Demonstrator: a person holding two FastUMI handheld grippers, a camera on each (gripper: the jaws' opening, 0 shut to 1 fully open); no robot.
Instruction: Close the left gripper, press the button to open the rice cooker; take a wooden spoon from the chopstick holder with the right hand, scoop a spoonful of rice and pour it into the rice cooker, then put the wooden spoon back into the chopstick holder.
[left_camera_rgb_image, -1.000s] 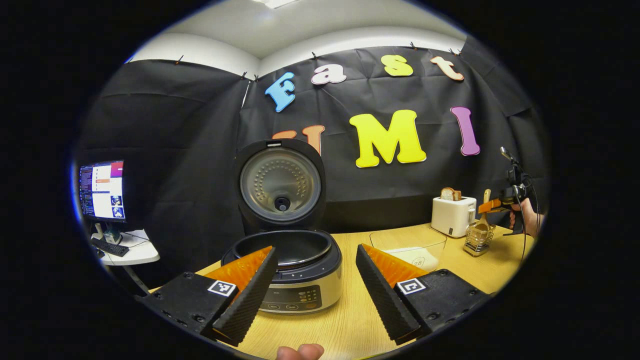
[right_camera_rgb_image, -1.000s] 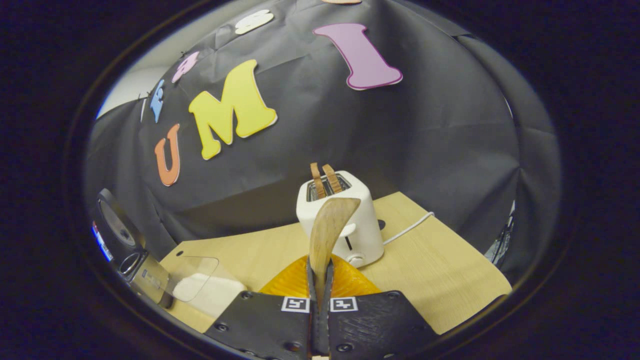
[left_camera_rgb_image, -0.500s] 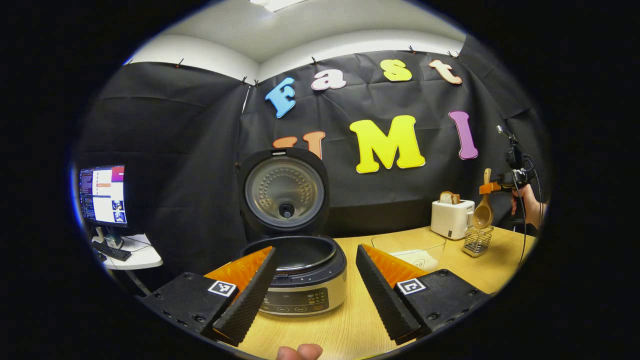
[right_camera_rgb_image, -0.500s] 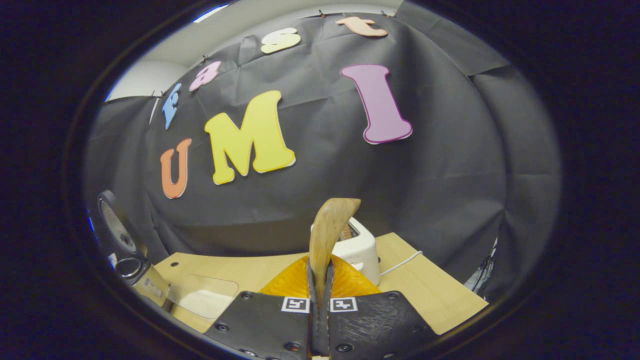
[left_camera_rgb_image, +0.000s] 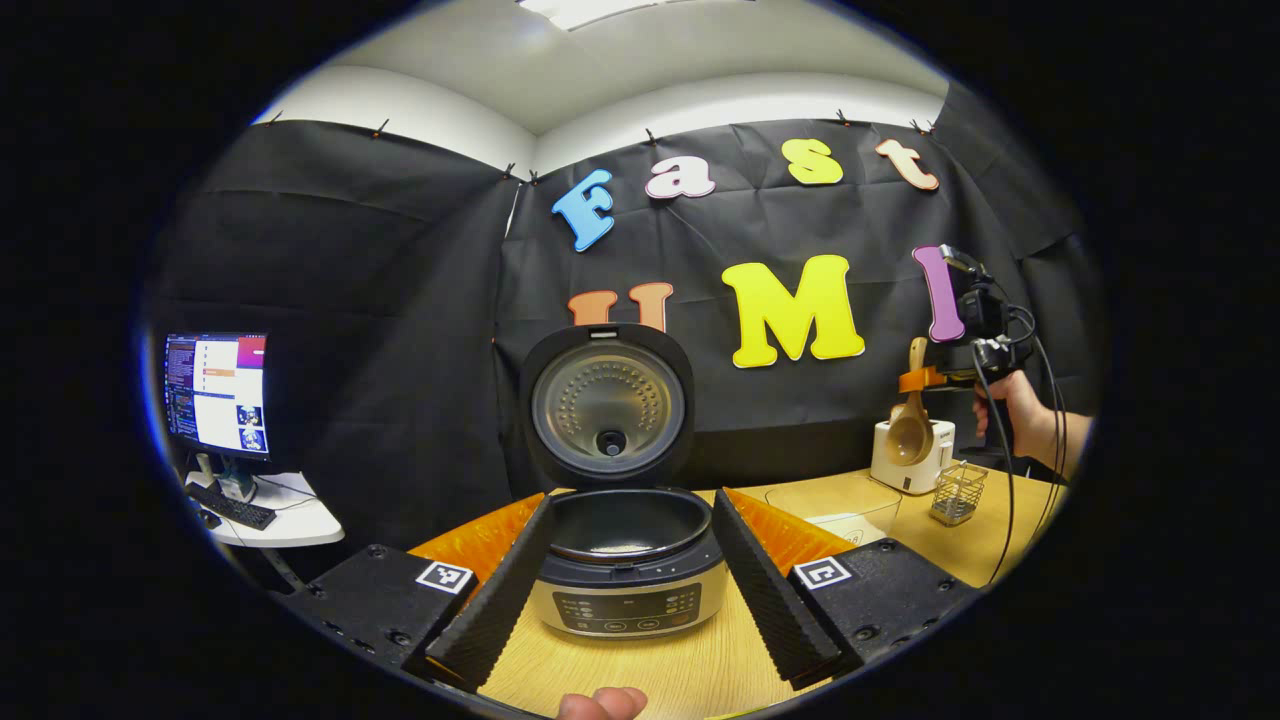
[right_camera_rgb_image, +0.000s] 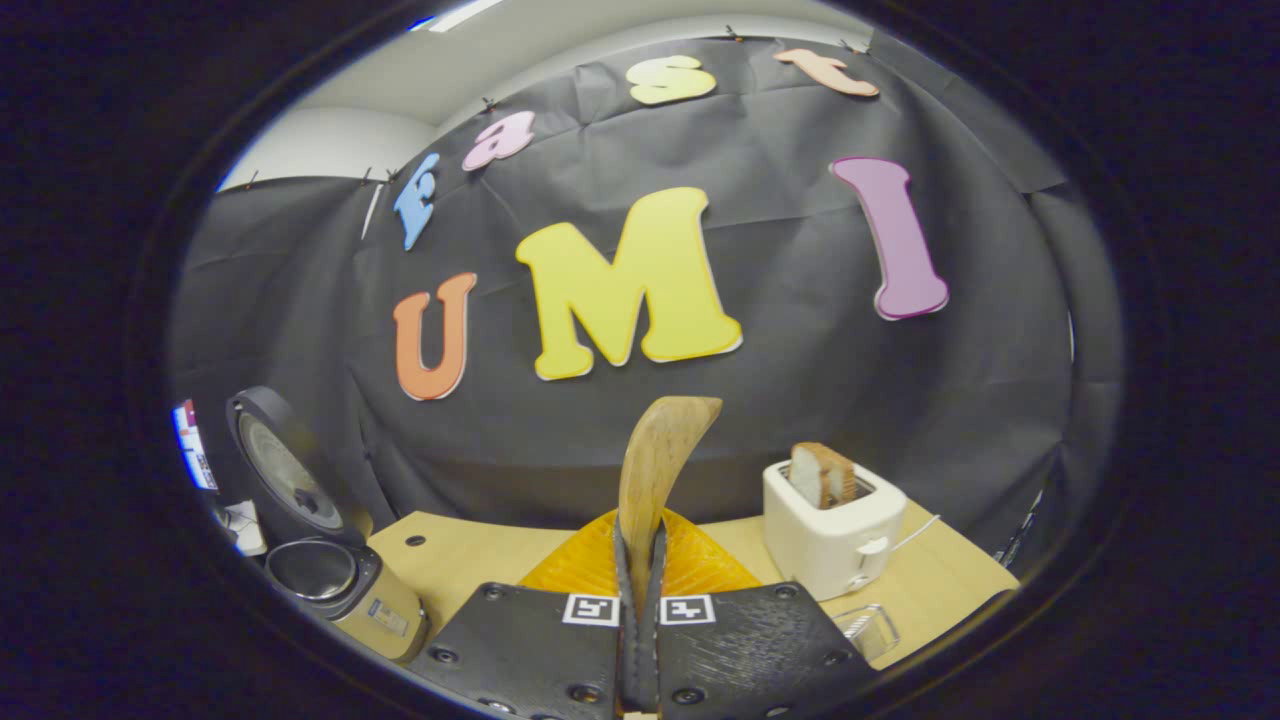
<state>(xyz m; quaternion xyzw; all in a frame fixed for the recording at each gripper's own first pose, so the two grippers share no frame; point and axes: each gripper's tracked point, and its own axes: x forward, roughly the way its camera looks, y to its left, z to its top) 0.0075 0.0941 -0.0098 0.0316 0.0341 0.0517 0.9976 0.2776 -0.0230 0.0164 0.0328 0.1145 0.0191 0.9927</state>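
The right tool (right_camera_rgb_image: 640, 590) grips a pale wooden spoon (right_camera_rgb_image: 655, 465) aloft, while the left tool (left_camera_rgb_image: 630, 610) gapes wide before the open silver rice cooker (left_camera_rgb_image: 625, 575).

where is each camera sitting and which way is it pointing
Left gripper view: rides the left hand-held gripper, low at the table's near edge, facing the open rice cooker; its fingers stand apart, a fingertip below.
Right gripper view: rides the right hand-held gripper, raised over the table, facing the back wall; its fingers pinch the wooden spoon.
Shared: rice cooker, toaster, spoon, table.
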